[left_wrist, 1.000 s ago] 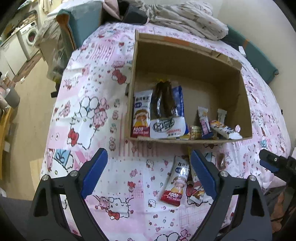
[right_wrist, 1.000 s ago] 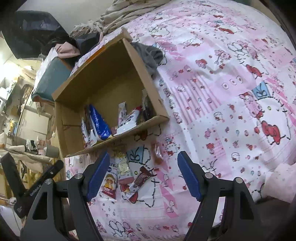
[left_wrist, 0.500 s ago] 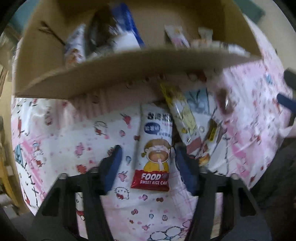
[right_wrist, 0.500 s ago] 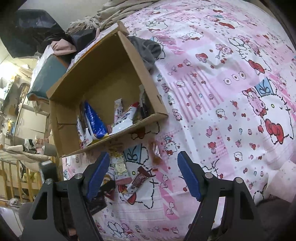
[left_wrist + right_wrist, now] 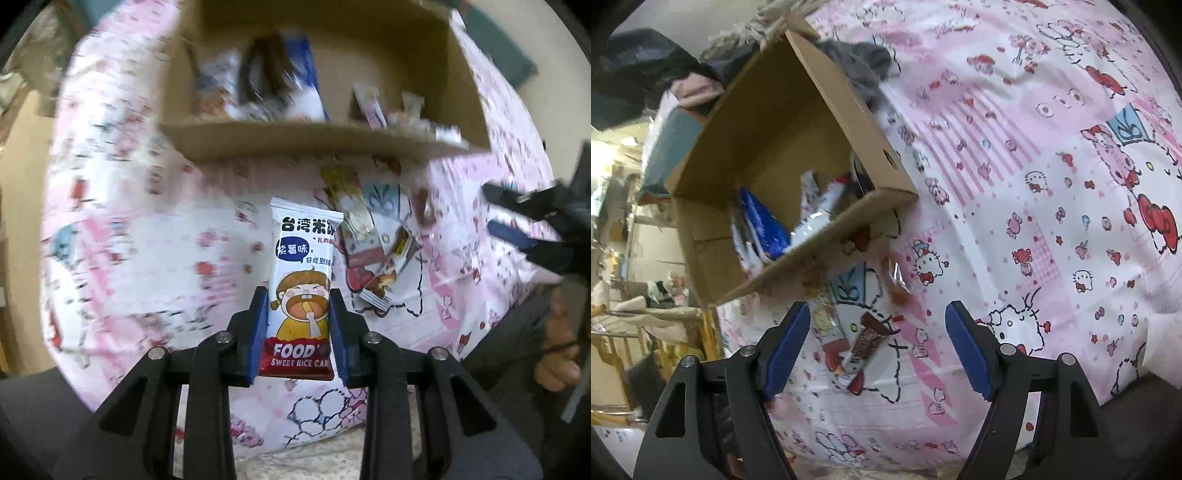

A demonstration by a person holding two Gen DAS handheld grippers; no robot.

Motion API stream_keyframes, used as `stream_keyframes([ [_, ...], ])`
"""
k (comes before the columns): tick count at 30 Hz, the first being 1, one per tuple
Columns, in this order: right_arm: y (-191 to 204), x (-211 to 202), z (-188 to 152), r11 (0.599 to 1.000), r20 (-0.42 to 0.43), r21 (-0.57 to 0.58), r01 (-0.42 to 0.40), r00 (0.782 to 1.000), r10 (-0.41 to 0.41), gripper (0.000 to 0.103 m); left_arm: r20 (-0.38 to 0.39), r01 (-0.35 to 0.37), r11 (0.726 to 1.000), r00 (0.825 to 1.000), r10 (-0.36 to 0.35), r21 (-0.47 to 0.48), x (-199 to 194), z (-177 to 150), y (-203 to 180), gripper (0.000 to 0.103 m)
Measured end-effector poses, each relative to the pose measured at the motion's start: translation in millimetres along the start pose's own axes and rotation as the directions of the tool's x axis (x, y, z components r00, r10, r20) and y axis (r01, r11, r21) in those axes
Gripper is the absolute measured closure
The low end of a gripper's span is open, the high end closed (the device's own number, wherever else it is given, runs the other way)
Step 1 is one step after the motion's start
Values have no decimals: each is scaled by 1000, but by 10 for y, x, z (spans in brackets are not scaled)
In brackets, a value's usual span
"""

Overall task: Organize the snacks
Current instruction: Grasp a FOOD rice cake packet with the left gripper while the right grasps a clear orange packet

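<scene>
My left gripper (image 5: 297,306) is shut on a white sweet rice cake packet (image 5: 303,258) with a cartoon child, holding its lower half above the bedsheet. The cardboard box (image 5: 321,138) lies beyond it with several snack packets (image 5: 277,81) inside. A yellow packet (image 5: 351,206) and a brown wrapper (image 5: 391,266) lie on the sheet to the right. My right gripper (image 5: 877,328) is open and empty, above the brown chocolate wrapper (image 5: 866,341). The box (image 5: 827,229) is up and to its left.
The pink cartoon-print bedsheet (image 5: 1052,184) covers the bed. Grey clothing (image 5: 864,66) lies behind the box. The right gripper shows at the right edge of the left wrist view (image 5: 535,229). Floor and furniture (image 5: 628,258) lie beyond the bed's left edge.
My left gripper moved down to the rice cake packet, closed on it and lifted it. My right gripper moved slightly closer to the loose wrappers.
</scene>
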State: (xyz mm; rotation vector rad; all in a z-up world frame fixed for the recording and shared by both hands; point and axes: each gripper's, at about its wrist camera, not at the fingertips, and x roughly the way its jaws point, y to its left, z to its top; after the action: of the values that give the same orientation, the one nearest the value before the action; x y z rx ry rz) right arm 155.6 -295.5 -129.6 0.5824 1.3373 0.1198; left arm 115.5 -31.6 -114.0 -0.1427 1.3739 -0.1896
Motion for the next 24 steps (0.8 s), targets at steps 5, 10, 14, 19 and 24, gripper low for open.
stream_keyframes([
  [5, 198, 397, 85, 987, -78, -110, 115, 989, -124, 28, 64, -41, 997, 997, 46, -73, -168, -62, 278, 76],
  [10, 330, 760, 93, 956, -104, -200, 213, 966, -237, 38, 78, -49, 995, 995, 56, -87, -179, -3, 355, 76],
  [14, 478, 835, 74, 915, -57, -293, 276, 951, -304, 51, 84, -57, 994, 994, 65, -90, -144, 22, 330, 76],
  [19, 568, 879, 12, 878, -22, -354, 323, 935, -353, 85, 107, -71, 993, 991, 80, -89, -142, 44, 303, 76],
  [24, 521, 709, -41, 895, -9, -326, 305, 946, -325, 87, 135, -86, 993, 986, 97, -87, -181, 63, 306, 76],
])
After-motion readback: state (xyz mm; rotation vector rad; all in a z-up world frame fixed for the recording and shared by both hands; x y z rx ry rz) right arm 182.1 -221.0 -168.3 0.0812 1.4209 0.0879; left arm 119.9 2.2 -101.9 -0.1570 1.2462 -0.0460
